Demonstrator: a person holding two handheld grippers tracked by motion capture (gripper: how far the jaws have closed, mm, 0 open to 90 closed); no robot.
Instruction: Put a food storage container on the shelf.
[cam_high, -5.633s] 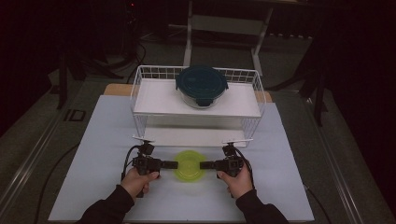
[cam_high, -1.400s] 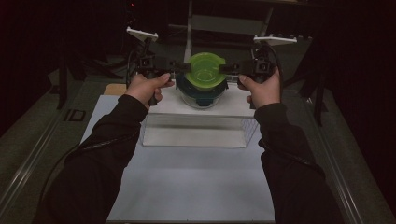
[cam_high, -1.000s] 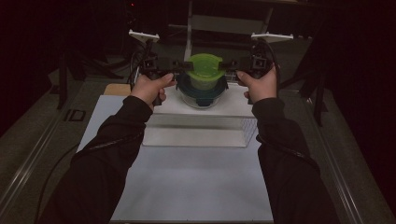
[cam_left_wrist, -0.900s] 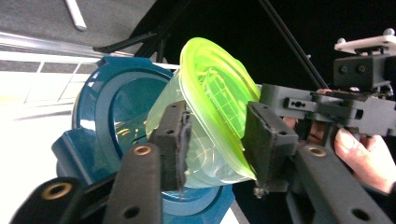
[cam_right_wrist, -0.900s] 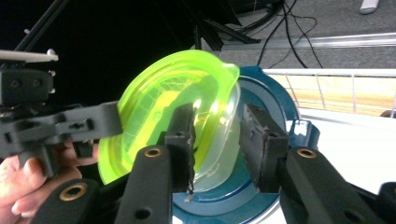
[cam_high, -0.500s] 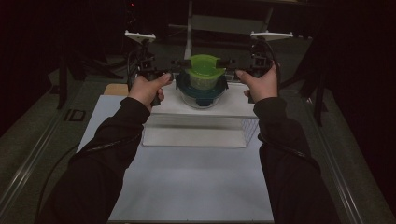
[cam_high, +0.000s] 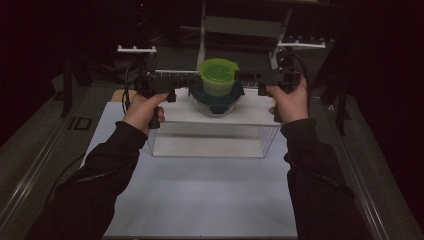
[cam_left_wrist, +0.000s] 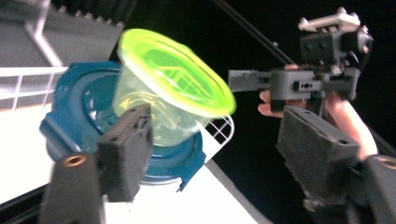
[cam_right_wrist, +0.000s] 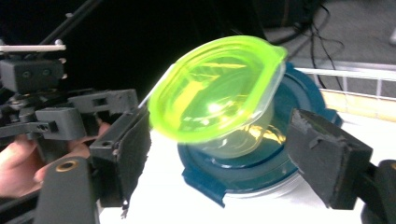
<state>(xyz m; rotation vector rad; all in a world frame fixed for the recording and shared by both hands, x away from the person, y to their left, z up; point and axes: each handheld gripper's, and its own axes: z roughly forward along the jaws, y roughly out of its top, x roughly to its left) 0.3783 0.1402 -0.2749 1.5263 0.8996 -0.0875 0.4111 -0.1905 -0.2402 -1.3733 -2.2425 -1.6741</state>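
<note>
A clear tub with a bright green lid (cam_high: 219, 75) stands on a blue-lidded container (cam_high: 216, 99) on top of the white wire rack (cam_high: 250, 116). My left gripper (cam_high: 192, 81) is just left of the tub and my right gripper (cam_high: 242, 77) just right of it. Both sets of jaws have just been opening. In the left gripper view the green-lidded tub (cam_left_wrist: 173, 93) sits ahead of my left gripper (cam_left_wrist: 219, 149), free of its pads (cam_left_wrist: 123, 154). In the right gripper view the tub (cam_right_wrist: 219, 93) shows between the pads (cam_right_wrist: 327, 158) of my right gripper (cam_right_wrist: 219, 158), with gaps either side.
The rack stands at the far end of a white mat (cam_high: 210, 195), with a lower shelf under its top. Dark stands and cables surround the table. The person's sleeves reach in from the near edge.
Both grippers have let go of the green-lidded tub and drawn a little apart sideways. The tub stays on the blue lid.
</note>
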